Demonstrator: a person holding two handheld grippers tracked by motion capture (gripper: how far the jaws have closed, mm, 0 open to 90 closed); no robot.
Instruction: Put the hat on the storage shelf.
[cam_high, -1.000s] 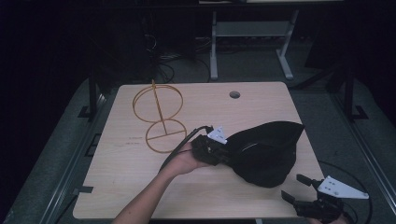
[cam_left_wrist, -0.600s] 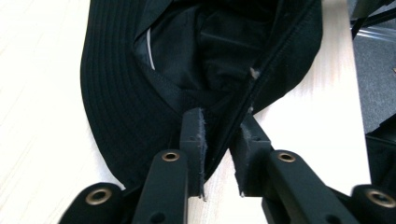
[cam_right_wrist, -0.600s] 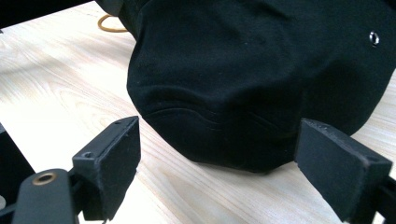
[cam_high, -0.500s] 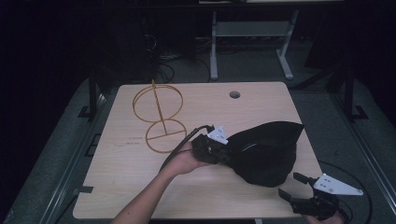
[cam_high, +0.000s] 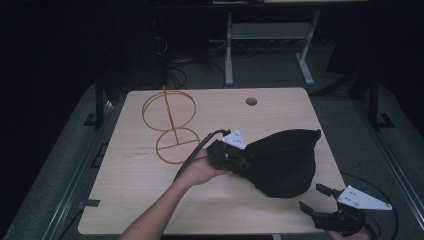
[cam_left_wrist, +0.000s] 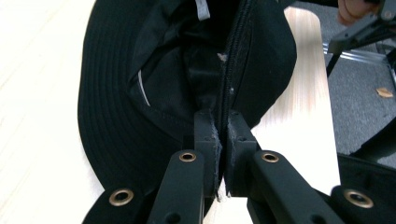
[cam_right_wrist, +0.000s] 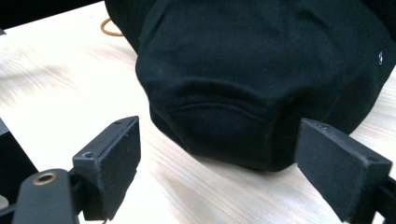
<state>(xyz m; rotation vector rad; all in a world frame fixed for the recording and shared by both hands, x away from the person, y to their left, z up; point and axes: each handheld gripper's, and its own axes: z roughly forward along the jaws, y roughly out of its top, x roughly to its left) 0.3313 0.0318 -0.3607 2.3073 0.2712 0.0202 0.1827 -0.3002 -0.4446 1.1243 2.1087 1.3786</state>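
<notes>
A black hat (cam_high: 285, 160) lies on the wooden table (cam_high: 140, 200), right of the middle. My left gripper (cam_high: 241, 159) is shut on the hat's left edge; in the left gripper view the jaws (cam_left_wrist: 222, 135) pinch a fold of the brim, with the hat's lining (cam_left_wrist: 140, 93) open beyond them. My right gripper (cam_high: 312, 197) hovers open at the table's front right corner, just short of the hat. Its two pads (cam_right_wrist: 116, 154) stand wide apart in the right gripper view, with the hat's crown (cam_right_wrist: 261, 70) between and beyond them, untouched.
A gold wire stand (cam_high: 167, 125) with two rings stands at the back left of the table. A round cable hole (cam_high: 251, 101) sits near the far edge. The left gripper's cable (cam_high: 197, 150) runs across the table beside the stand's base.
The right gripper has edged very slightly toward the hat and stays open. The left gripper and the hat have not moved.
</notes>
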